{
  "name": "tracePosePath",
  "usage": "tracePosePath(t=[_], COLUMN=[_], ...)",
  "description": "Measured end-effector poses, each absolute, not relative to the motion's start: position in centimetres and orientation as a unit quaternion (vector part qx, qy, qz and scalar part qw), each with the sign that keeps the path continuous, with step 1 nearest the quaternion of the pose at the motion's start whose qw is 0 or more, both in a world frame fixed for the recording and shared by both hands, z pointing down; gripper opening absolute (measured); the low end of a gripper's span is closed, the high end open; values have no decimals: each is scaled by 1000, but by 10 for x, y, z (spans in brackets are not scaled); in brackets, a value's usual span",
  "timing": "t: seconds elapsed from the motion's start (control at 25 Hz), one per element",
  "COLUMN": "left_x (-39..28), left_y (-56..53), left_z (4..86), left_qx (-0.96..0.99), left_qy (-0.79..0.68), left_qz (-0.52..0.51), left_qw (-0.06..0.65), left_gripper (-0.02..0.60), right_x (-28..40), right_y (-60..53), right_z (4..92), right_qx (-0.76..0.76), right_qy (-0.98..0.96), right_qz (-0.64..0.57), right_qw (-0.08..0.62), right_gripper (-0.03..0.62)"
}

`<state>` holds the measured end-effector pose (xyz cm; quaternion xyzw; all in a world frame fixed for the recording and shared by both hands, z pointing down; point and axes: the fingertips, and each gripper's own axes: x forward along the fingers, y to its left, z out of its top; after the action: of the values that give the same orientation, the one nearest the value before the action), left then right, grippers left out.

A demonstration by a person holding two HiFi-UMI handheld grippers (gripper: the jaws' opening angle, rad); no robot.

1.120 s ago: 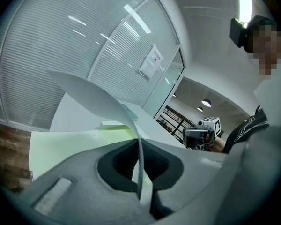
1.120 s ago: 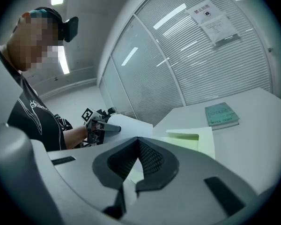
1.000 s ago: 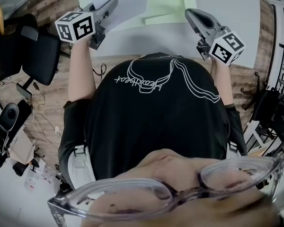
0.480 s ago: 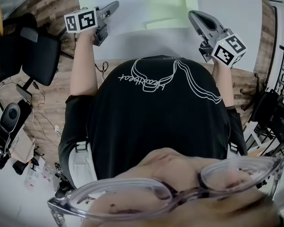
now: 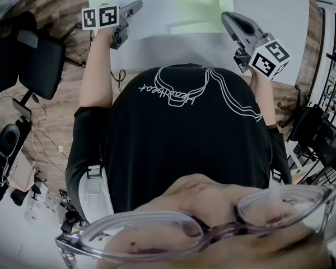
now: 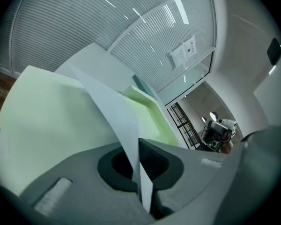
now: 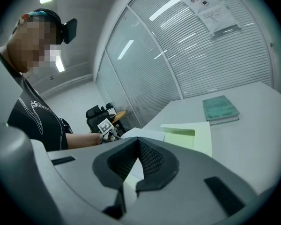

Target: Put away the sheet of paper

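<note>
Claw state first: left claw (image 5: 135, 5) is clamped on the thin white sheet of paper (image 5: 145, 10), pads tight together with only the paper between them. In the left gripper view the sheet (image 6: 112, 111) comes out of the closed claw (image 6: 139, 144) edge-on, then rises and bows away towards the far side. Which edge or corner is pinched I cannot tell.

From the head view the sheet spreads far and right of the left claw, so the claw sits at the sheet's near-left margin. Most of the paper lies over the left part of the open light-green paper folder (image 5: 193, 4). The same folder fills the left of the left gripper view (image 6: 51, 135), under and behind the lifted paper. Near the claw the sheet is off the folder; whether its far end touches is not clear.

Right claw (image 5: 227, 17) is at the near-right of the folder, well apart from the sheet. Its view shows the tips (image 7: 138, 142) met, with nothing gripped. Past them are the folder (image 7: 196, 135), the white sheet (image 7: 140, 134) and the left claw's marker cube at the far left.

Pale grey surface (image 5: 269, 10) carries all of it. Teal rectangular book (image 7: 220, 109) lies flat beyond the folder, apart from it. Black office chair (image 5: 42, 60) stands on the wooden floor (image 5: 50, 128), left of the surface.
</note>
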<state>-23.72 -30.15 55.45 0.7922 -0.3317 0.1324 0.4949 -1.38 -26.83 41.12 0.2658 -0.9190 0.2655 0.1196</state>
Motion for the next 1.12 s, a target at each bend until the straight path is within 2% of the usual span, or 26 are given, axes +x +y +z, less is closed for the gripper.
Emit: tracePosePath(t=[1.12], left_x=[-163], left_y=[-326], left_z=[582], left_qx=[789], left_qy=[-292], left_qz=[157], left_qw=[517], left_gripper=[9], right_x=[7], right_y=[-262], right_z=[438], right_qx=[290], right_qy=[-905], right_qz=[293], right_qw=[108], right_gripper=[8])
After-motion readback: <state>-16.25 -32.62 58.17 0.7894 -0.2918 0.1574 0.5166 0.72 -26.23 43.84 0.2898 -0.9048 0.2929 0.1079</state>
